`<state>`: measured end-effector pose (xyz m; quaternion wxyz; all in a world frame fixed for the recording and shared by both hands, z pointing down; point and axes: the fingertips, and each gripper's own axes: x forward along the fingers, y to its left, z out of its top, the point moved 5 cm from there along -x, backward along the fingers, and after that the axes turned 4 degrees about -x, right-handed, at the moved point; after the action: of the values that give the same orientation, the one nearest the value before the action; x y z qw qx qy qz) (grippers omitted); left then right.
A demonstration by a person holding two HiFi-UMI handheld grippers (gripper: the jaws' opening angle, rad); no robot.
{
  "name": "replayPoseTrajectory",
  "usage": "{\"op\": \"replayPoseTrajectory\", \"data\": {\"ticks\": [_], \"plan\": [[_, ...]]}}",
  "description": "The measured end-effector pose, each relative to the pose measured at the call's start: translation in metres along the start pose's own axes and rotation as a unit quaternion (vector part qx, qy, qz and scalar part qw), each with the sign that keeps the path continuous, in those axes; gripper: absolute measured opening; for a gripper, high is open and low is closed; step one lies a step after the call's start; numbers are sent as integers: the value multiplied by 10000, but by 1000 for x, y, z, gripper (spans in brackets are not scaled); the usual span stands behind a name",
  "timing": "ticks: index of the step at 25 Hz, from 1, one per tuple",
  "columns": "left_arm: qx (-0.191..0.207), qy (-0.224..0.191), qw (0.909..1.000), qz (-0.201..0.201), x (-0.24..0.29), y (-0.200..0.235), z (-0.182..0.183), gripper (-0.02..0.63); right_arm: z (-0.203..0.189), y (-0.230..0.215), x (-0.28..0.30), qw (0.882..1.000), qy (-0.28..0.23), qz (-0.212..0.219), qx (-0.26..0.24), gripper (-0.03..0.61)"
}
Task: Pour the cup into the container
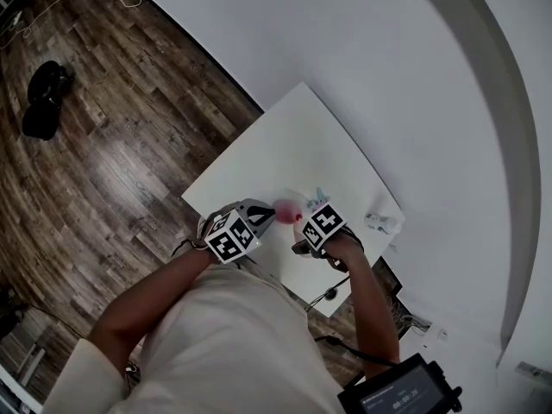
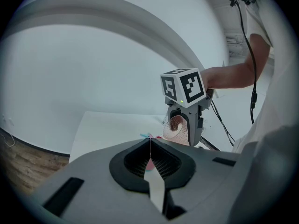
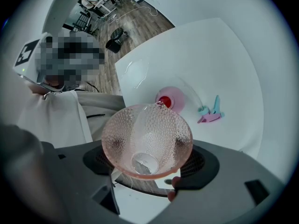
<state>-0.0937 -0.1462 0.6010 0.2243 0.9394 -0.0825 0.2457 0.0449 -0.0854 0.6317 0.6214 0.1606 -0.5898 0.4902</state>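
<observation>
There are two grippers: the left gripper [image 2: 150, 140] and the right gripper [image 3: 149, 164]. There is one cup [image 3: 147, 134], one container [image 3: 170, 99], one table [image 1: 302, 145] and one pink-and-blue thing [image 3: 211, 113].

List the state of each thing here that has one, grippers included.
left gripper: jaws shut.
right gripper: jaws closed on the cup.
cup: held tipped toward the container, little visible inside.
container: upright on the table, open, something red inside.
</observation>
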Motion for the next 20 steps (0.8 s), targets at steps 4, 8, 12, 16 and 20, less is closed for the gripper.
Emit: {"op": "replayPoseTrajectory", "data": {"ticks": [4,8,12,16,20], "plan": [[-9,-5,10000,-2,-1,3,0,12,2,2,-1,10000,41,22,-7,380],[-16,3,10000,-12,1,4,-1,12,2,1,-1,10000,79,50,0,380],[-6,-2,10000,-19,0,4,-1,12,2,3,-1,9999,110,72,16,380],[4,1,10000,-28,1,5,-1,12,0,3,-1,9998,150,86,34,380],[-1,2,10000,-29,1,5,-1,12,0,2,-1,9998,164,110,38,380]]}}
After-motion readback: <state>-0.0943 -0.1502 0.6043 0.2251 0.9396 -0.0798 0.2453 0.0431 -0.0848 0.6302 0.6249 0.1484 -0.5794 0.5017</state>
